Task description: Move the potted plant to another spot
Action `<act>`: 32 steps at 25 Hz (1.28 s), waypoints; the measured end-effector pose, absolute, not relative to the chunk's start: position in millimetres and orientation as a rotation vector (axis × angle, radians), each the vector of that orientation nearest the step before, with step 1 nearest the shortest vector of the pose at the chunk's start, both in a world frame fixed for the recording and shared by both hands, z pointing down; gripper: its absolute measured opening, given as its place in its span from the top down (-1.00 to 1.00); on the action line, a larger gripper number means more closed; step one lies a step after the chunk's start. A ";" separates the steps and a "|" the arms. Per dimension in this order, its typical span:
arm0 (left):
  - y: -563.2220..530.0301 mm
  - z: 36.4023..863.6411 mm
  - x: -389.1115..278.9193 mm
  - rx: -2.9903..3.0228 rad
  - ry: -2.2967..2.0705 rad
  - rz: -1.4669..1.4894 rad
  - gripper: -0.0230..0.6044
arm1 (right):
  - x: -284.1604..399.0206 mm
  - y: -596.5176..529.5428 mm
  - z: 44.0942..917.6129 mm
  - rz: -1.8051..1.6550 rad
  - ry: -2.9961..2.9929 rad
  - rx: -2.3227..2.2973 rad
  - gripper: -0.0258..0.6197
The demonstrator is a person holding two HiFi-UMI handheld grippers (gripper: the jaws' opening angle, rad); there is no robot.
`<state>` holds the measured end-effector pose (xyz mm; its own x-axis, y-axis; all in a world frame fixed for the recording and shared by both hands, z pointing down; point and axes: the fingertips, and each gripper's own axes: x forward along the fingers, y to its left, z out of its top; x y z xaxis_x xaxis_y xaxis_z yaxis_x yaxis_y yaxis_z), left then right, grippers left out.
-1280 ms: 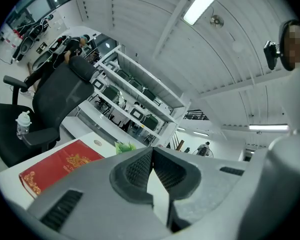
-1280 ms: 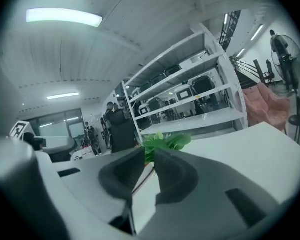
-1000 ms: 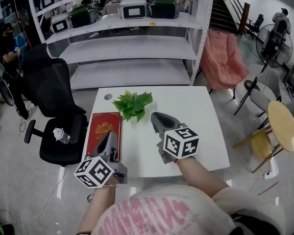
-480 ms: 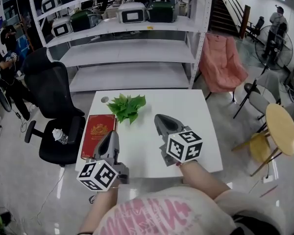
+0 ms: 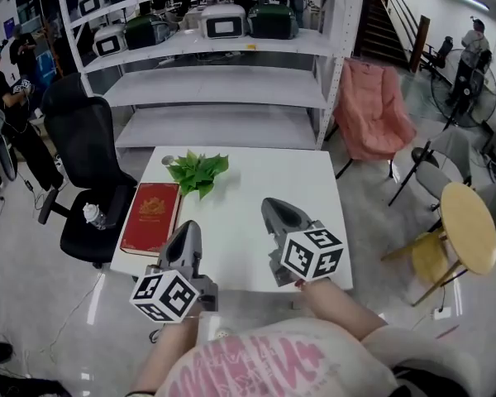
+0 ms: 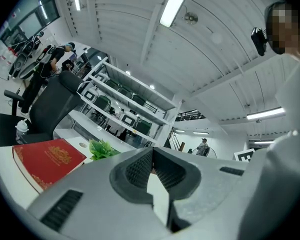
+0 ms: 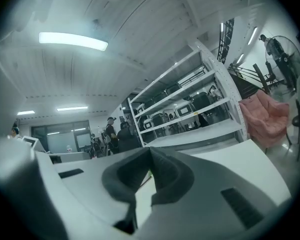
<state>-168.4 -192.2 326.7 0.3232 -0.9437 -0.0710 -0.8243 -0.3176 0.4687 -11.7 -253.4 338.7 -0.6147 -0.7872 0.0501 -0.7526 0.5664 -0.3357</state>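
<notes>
Green potted plant stands at the far-left of the white table, just beside a red book. Left gripper and right gripper: jaws together, empty, well short. Advise opening wide and gripping low, beneath the leaves.

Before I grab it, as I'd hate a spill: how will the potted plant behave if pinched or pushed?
The plant shows only soft, spreading leaves, so they would probably bend and give no firm hold. Its pot is hidden beneath them. On the smooth white table it may slide when pushed, or tip if pushed high.
</notes>
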 end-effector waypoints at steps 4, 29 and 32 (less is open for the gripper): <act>-172.9 335.0 -142.4 2.233 -1.593 -0.472 0.92 | 12.8 -235.2 351.7 -0.514 2.713 -1.329 0.90; -111.2 366.9 -84.7 2.129 -1.600 -0.481 0.92 | 70.6 -175.2 389.0 -0.565 2.792 -1.321 0.90; -111.1 369.1 -86.4 2.122 -1.601 -0.482 0.92 | 68.9 -175.3 392.2 -0.568 2.797 -1.318 0.90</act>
<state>-86.4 -111.1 369.1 0.2700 -0.9628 -0.0147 -0.8107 -0.2355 0.5360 68.9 -175.3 392.2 -0.6485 -0.7456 0.1534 -0.7463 0.5831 -0.3208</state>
